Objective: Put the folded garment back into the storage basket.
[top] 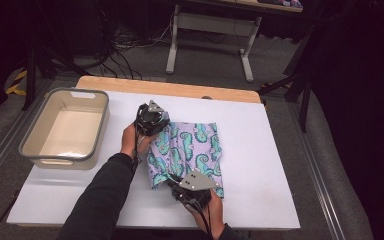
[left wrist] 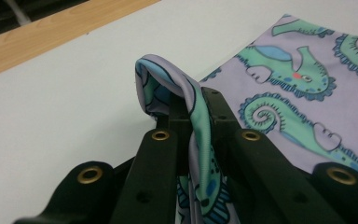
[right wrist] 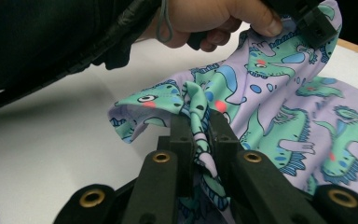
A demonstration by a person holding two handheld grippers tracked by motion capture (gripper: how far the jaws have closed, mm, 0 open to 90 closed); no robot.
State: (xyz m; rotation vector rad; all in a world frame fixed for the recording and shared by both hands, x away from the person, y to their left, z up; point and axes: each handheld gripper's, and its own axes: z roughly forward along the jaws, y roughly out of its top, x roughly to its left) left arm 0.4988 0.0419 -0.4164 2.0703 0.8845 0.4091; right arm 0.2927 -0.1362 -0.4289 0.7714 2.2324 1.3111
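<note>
Both claws, left claw (top: 158,131) and right claw (top: 172,181), pinch the patterned cloth's (top: 192,150) near edge.

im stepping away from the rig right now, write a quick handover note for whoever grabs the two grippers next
Left gripper: shut on the far left edge of the cloth, a fold of fabric pinched between its jaws.
Right gripper: shut on the near left edge of the same cloth, fabric bunched between its jaws.
Cloth: purple with a green seahorse print, mid-table on the white table; its left side is lifted, the rest lies flat.
Bin: grey, on the table's left side, nothing in it.
Done: both edges gripped and raised.
Left: probably fold the lifted side over to the right, or carry the cloth to the bin; I can't tell which is meant.
</note>
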